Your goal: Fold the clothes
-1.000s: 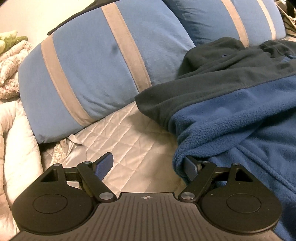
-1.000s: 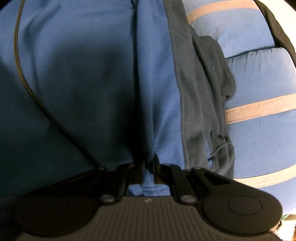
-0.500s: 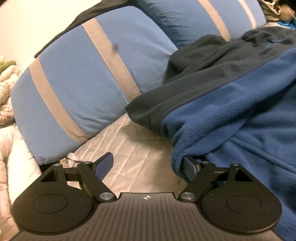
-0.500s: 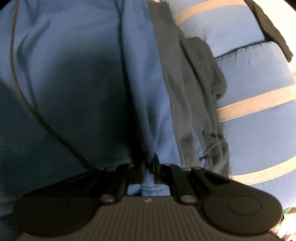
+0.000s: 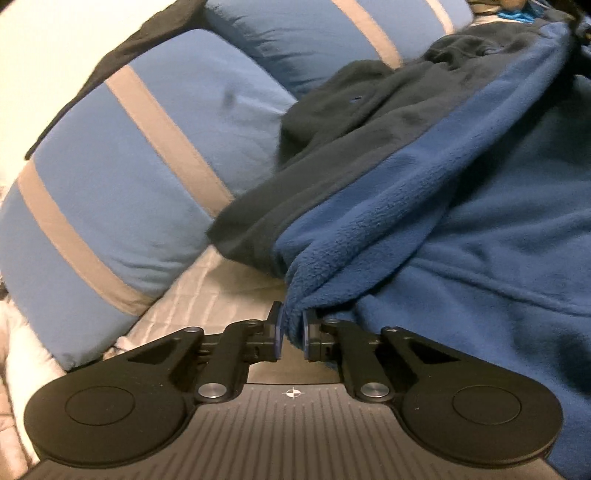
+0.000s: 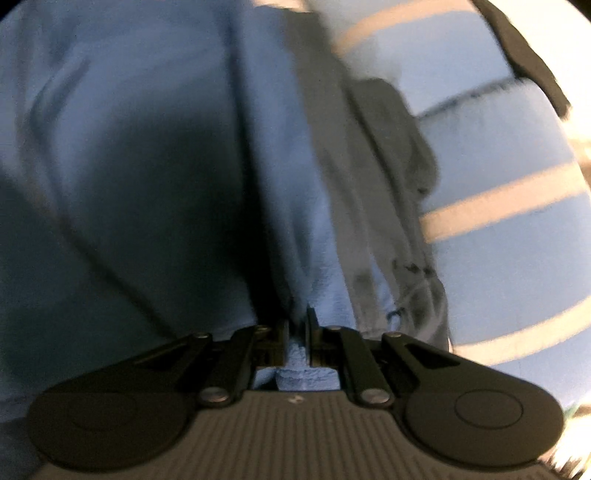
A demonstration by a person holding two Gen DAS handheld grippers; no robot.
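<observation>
Left wrist: plush blue fleece (image 5: 461, 229) in left tool (image 5: 290, 332)

The right wrist view is smeared with motion blur, so the fleece jacket (image 6: 155, 155) shows no texture. Its right side runs off the left wrist view's edge, and dark clutter (image 5: 517, 9) at the top is unreadable.
</observation>
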